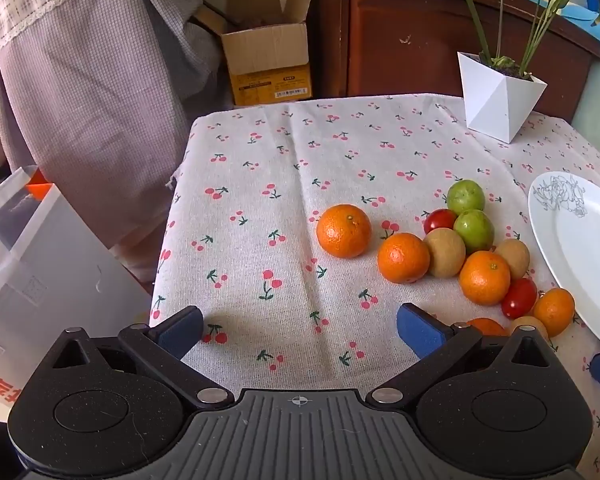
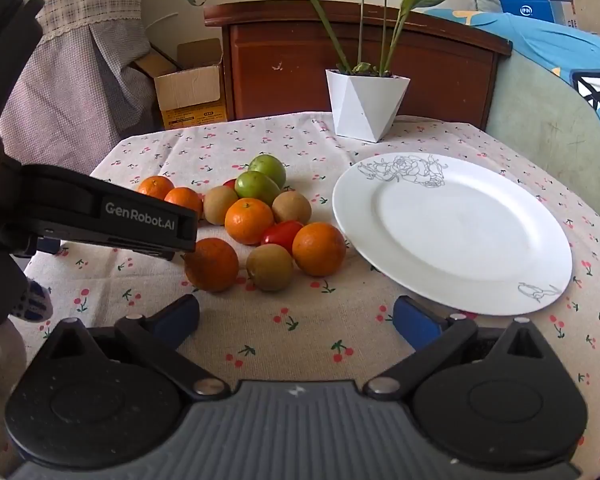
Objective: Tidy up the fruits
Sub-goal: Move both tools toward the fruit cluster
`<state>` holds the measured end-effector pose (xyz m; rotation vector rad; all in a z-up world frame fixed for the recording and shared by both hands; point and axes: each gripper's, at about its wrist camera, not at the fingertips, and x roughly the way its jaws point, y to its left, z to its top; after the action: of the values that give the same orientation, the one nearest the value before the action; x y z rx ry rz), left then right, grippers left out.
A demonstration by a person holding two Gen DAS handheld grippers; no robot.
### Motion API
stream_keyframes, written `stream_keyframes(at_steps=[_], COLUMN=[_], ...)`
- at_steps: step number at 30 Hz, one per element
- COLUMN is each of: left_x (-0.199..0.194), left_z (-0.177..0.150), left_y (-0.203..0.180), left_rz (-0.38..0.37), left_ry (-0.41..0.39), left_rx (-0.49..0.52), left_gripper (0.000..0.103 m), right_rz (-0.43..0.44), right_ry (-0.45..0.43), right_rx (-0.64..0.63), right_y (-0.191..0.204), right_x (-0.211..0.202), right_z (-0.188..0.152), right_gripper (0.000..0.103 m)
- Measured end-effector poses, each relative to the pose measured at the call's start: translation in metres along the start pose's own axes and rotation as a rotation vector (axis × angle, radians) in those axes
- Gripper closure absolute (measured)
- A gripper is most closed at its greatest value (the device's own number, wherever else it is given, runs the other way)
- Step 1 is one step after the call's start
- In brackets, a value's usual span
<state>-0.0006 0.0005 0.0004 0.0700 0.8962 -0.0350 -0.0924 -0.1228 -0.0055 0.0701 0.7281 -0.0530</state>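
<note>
A cluster of fruit lies on the cherry-print tablecloth [image 1: 280, 200]: several oranges [image 1: 343, 231] [image 2: 211, 265], two green fruits [image 1: 465, 197] [image 2: 257, 186], brown round fruits [image 1: 445, 252] [image 2: 269, 267] and red cherry tomatoes [image 1: 519, 298] [image 2: 282, 234]. A white plate [image 2: 452, 232] with a drawn flower sits right of the cluster, empty; its edge shows in the left wrist view [image 1: 580, 248]. My left gripper [image 1: 300, 332] is open and empty, left of the fruit. My right gripper [image 2: 296, 320] is open and empty, in front of the fruit and plate. The left gripper's body [image 2: 112, 220] shows in the right wrist view.
A white faceted pot with a green plant [image 2: 366, 106] stands at the table's back. A cardboard box [image 1: 268, 64] and a wooden cabinet [image 2: 360, 60] stand behind the table. White bags [image 1: 40, 264] sit off the table's left edge.
</note>
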Motion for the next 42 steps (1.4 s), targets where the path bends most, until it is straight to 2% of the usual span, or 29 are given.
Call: stream_keyframes(at_steps=[6, 9, 16, 21, 29, 35, 42], left_x=[-0.006, -0.005, -0.015, -0.028, -0.043, -0.05, -0.052], left_z=[-0.001, -0.003, -0.006, -0.004, -0.004, -0.008, -0.007], left_y=[0.0, -0.001, 0.008, 0.016, 0.027, 0.028, 0.026], left_rz=[-0.009, -0.015, -0.008, -0.027, -0.003, 0.014, -0.002], left_ry=[0.024, 0.005, 0.062, 0.041, 0.02, 0.02, 0.025], left_rx=[0.01, 0.018, 0.022, 0.018, -0.001, 0.003, 0.015], left_gripper=[0.0, 0.0, 0.0, 0.0, 0.0, 0.0, 0.0], right_rz=[-0.013, -0.007, 0.001, -0.035, -0.116, -0.128, -0.131], right_ry=[0.118, 0.14, 0.188, 0.171, 0.168, 0.16, 0.171], right_rx=[0.02, 0.016, 0.109, 0.146, 0.2, 0.244, 0.238], right_y=[0.003, 0.002, -0.007, -0.015, -0.022, -0.023, -0.02], right_x=[-0.005, -0.007, -0.013, -0.02, -0.017, -0.016, -0.013], right_z=[0.007, 0.006, 0.014, 0.027, 0.038, 0.043, 0.044], right_gripper=[0.001, 0.001, 0.001, 0.001, 0.001, 0.001, 0.001])
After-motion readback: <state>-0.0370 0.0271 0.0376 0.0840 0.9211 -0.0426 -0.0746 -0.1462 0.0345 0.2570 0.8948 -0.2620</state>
